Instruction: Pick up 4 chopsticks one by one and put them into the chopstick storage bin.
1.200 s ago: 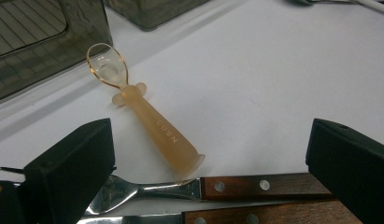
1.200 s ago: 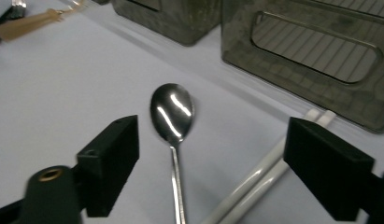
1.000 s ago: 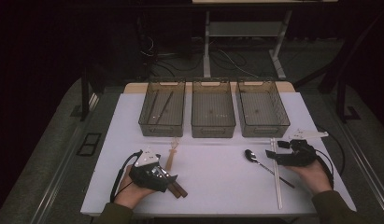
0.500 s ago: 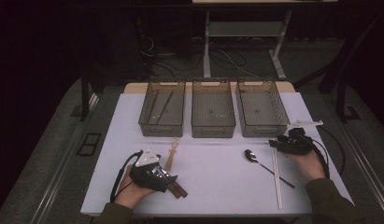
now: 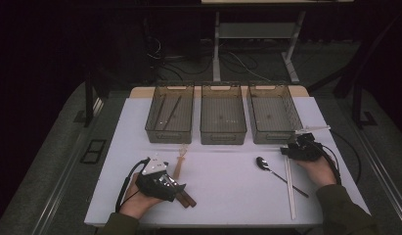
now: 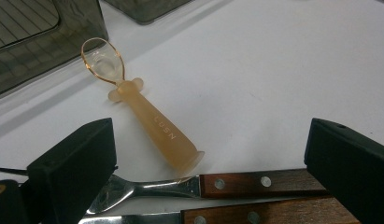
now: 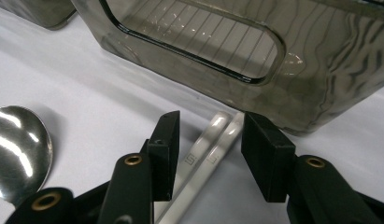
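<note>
High view: the right hand-held gripper [image 5: 297, 147] sits over the far ends of the white chopsticks [image 5: 289, 188] on the bench [image 5: 228, 191], near the right bin [image 5: 273, 115]. Left gripper view: jaws wide, straddling two wooden-handled utensils [image 6: 255, 184], gripping nothing. Right gripper view: jaws have just been closing, chopsticks [image 7: 206, 154] between them, pads apparently not yet touching; the pick-up step needs full closure, then a lift.

We're looking at a lab-style recording room: a white table [image 5: 223, 191] stands alone on grey carpet [image 5: 56, 161], dark all around, cables [image 5: 237, 61] trailing over the floor beyond the far edge, and three identical smoky plastic bins [image 5: 223, 120] lined up square along that far edge.
</note>
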`<state>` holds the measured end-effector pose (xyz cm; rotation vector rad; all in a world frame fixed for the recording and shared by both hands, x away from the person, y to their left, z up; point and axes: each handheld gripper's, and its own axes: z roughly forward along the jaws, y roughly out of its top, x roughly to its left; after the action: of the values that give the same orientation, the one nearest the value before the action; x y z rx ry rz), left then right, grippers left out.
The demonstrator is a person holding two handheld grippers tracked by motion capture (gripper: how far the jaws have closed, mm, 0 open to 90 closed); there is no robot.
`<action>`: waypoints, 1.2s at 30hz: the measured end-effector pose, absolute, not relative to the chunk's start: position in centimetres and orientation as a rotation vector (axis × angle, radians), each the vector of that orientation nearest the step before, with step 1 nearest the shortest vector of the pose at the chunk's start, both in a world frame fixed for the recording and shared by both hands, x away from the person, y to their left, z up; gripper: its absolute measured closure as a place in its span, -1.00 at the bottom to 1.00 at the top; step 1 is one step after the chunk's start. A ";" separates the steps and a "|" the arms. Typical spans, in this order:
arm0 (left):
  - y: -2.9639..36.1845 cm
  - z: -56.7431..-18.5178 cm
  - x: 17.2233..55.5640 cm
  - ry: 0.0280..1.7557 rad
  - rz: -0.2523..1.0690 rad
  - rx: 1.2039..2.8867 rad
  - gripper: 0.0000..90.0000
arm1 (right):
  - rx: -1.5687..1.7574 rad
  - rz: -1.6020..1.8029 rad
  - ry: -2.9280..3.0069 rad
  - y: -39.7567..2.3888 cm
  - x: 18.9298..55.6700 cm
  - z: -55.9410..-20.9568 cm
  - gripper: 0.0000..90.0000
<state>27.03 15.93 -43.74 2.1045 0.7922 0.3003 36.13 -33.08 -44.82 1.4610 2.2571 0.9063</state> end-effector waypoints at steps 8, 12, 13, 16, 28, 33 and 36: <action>16.0 -43.7 27.0 0.796 0.302 2.104 -0.98 | 1.436 0.863 2.255 -32.8 36.1 -44.8 0.38; 15.9 -43.7 27.0 0.794 0.303 2.107 -0.97 | 1.441 0.859 2.247 -32.8 36.0 -44.8 0.43; 15.9 -43.7 27.0 0.794 0.303 2.107 -0.97 | 1.442 0.856 2.245 -32.8 36.0 -44.8 0.45; 15.9 -43.7 27.0 0.795 0.304 2.107 -0.97 | 1.442 0.853 2.245 -32.8 36.0 -44.8 0.47; 15.9 -43.8 27.0 0.795 0.301 2.113 -0.97 | 1.433 0.857 2.250 -32.7 35.9 -44.8 0.54; 15.9 -43.8 27.0 0.795 0.302 2.116 -0.97 | 1.422 0.860 2.259 -32.6 35.9 -44.8 0.56; 15.9 -43.8 27.0 0.794 0.300 2.117 -0.97 | 1.415 0.867 2.266 -32.6 35.9 -44.8 0.56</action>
<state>27.01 15.89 -43.80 2.1171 0.7942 0.2998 35.90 -32.55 -44.78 1.4153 2.2664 0.8673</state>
